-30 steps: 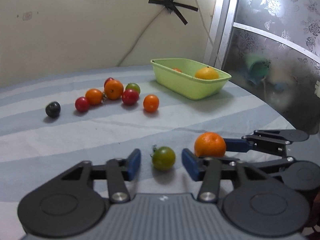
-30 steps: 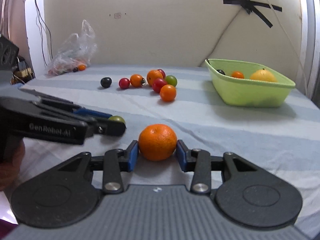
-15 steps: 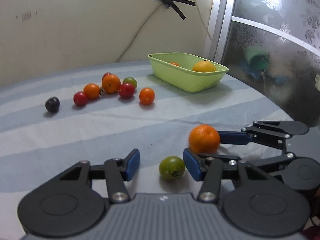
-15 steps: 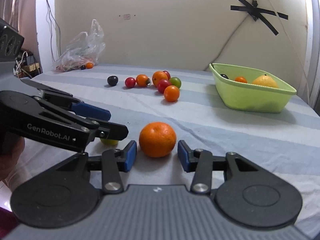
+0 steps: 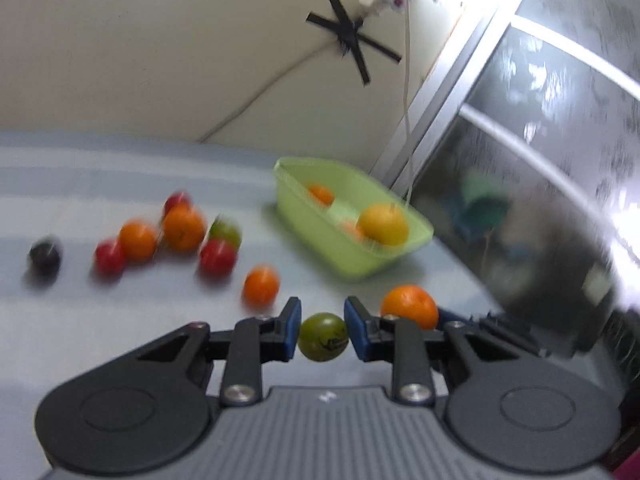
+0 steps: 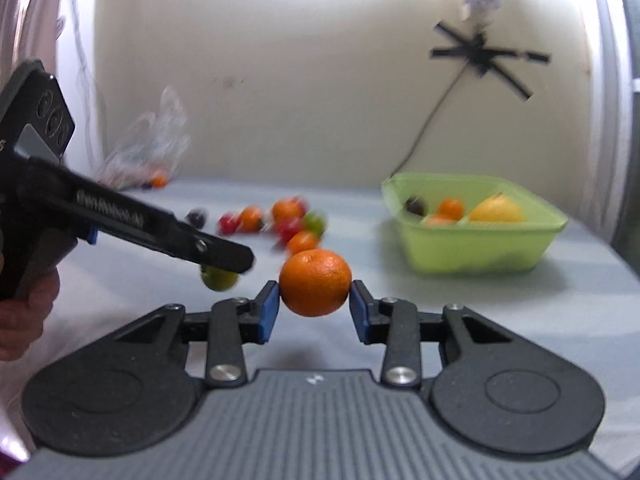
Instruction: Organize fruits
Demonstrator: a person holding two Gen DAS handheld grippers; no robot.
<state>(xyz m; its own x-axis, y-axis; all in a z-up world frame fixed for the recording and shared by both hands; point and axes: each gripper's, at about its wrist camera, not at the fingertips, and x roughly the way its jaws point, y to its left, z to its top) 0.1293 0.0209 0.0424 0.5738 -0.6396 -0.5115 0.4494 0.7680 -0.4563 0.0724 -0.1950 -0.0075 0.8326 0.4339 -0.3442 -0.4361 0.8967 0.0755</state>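
Note:
My left gripper is shut on a green tomato and holds it above the striped cloth. My right gripper is shut on an orange mandarin, also lifted; the mandarin shows in the left wrist view too. The left gripper and its green tomato show at the left of the right wrist view. A light green basket stands ahead to the right and holds a yellow fruit and small orange fruits. It also shows in the right wrist view.
A cluster of red, orange and green small fruits lies on the striped cloth, with a dark one at far left. A plastic bag lies by the back wall. A metal-framed glass door is on the right.
Both grippers closed on their fruits and lifted them off the cloth. Both views have swung upward and towards the basket, with motion blur.

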